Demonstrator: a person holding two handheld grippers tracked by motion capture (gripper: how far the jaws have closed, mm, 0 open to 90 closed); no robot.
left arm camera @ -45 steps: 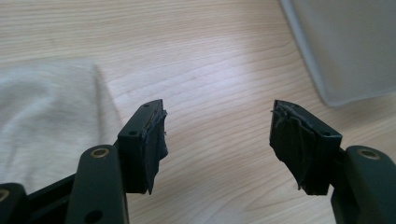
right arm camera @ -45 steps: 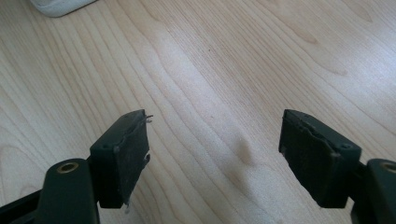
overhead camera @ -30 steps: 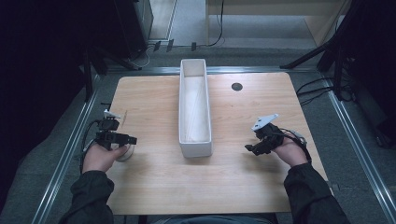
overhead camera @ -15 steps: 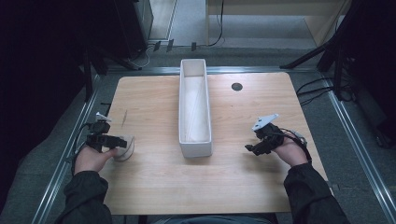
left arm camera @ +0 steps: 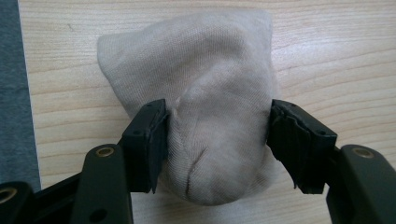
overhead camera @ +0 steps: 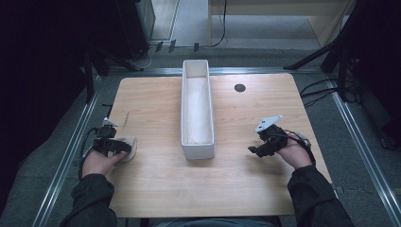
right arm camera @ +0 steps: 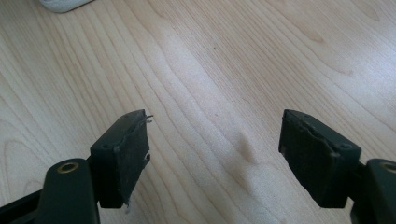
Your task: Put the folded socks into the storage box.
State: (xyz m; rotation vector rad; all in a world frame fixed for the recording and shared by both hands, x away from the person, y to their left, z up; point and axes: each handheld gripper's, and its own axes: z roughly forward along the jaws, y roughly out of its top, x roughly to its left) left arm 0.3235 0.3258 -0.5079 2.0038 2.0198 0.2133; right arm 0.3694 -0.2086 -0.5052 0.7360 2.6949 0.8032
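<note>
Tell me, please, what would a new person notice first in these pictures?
Probably the long white tray standing lengthwise at the middle of the wooden table. Next, the beige cloth bundle near the table's left edge, with the left gripper closed around it, while the right gripper hangs open over bare wood.

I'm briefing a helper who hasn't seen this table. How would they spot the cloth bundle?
Start at the long white trough standing down the middle of the wooden table. Go to the table's left edge, where the left gripper has its jaws on either side of the cloth bundle. It is the one soft, beige, knitted lump there.
</note>
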